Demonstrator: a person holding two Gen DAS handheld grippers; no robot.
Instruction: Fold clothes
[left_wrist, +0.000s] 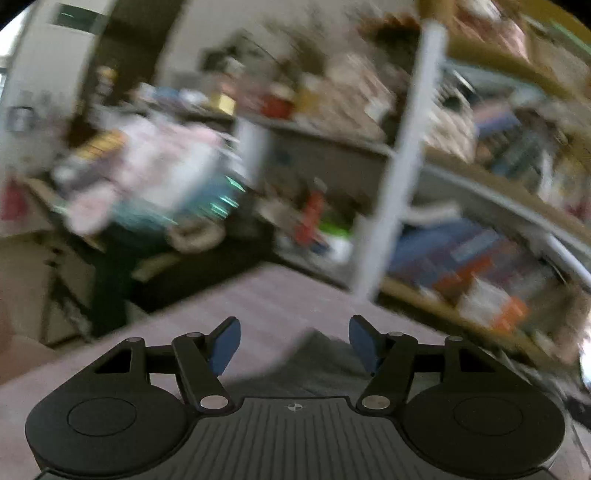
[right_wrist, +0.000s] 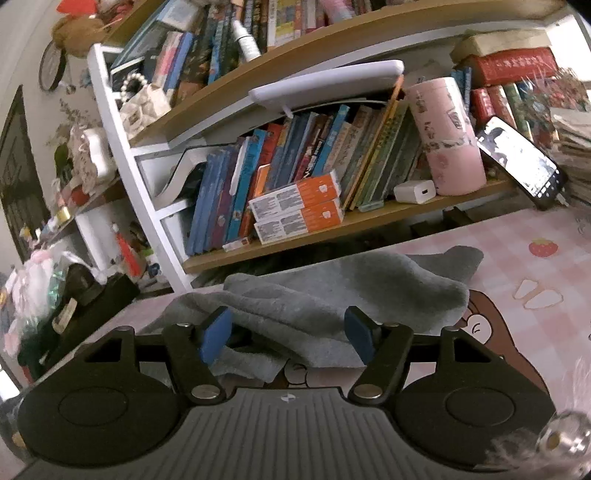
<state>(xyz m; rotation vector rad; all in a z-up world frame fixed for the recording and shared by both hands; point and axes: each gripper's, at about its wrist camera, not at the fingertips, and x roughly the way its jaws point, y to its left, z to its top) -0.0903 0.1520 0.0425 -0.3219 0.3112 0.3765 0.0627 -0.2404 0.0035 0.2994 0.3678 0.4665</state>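
Observation:
A grey garment (right_wrist: 332, 295) lies rumpled and partly folded on the pink checked tablecloth (right_wrist: 535, 280) in the right wrist view. My right gripper (right_wrist: 288, 338) is open, its blue pads (right_wrist: 214, 338) on either side of the garment's near edge, holding nothing. In the left wrist view, which is blurred by motion, my left gripper (left_wrist: 293, 345) is open and empty above the table, with a corner of the grey garment (left_wrist: 325, 354) between and below its fingers.
A bookshelf (right_wrist: 332, 221) full of books stands right behind the table, with a white post (right_wrist: 122, 155), a pink cylinder (right_wrist: 448, 136) and a phone (right_wrist: 521, 162) leaning on it. Clutter and a plush toy (right_wrist: 29, 277) sit off the table's left side.

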